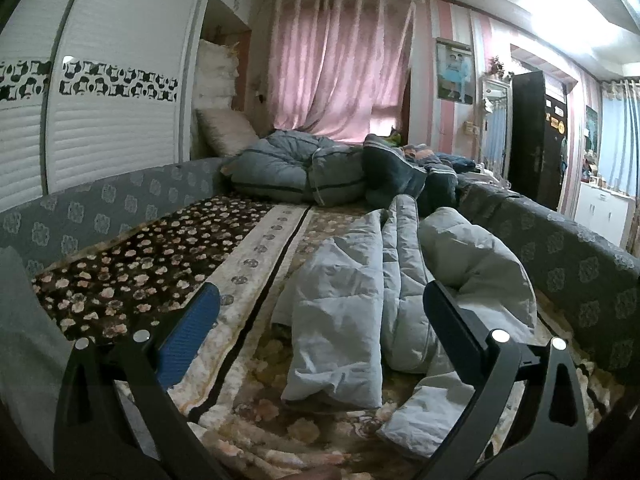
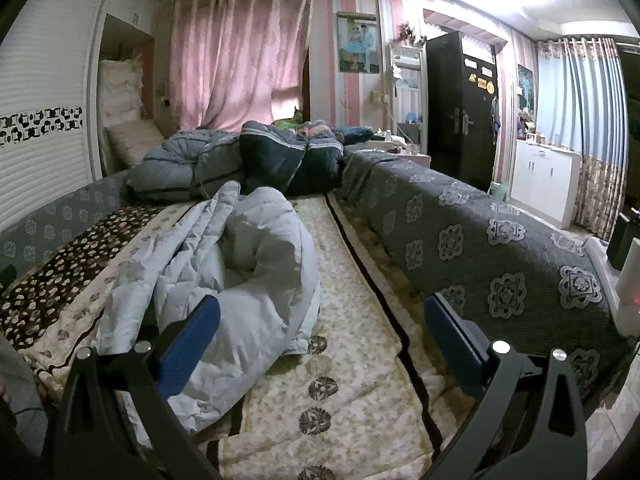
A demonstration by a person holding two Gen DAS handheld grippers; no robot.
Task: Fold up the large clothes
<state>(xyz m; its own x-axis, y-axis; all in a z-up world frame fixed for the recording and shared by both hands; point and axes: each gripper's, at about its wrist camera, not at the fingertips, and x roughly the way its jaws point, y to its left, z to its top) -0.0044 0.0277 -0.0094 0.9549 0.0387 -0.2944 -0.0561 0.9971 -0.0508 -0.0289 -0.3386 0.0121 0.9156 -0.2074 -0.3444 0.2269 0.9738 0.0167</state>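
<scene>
A pale blue padded coat [image 1: 384,288] lies crumpled on the floral blanket [image 1: 240,264] of the bed, in the middle and right of the left wrist view. My left gripper [image 1: 320,300] is open and empty, held above the coat's near end. In the right wrist view the coat [image 2: 240,272] lies left of centre. My right gripper [image 2: 322,312] is open and empty, its left finger [image 2: 192,336] over the coat's near edge, its right finger over the blanket [image 2: 352,340].
Folded grey and dark quilts [image 1: 320,168] are piled at the bed's far end, with a pillow [image 1: 226,130] beside them. A grey patterned padded rail [image 2: 480,248] runs along the bed's right side, another [image 1: 100,208] along the left. A white wardrobe [image 1: 100,112] stands left.
</scene>
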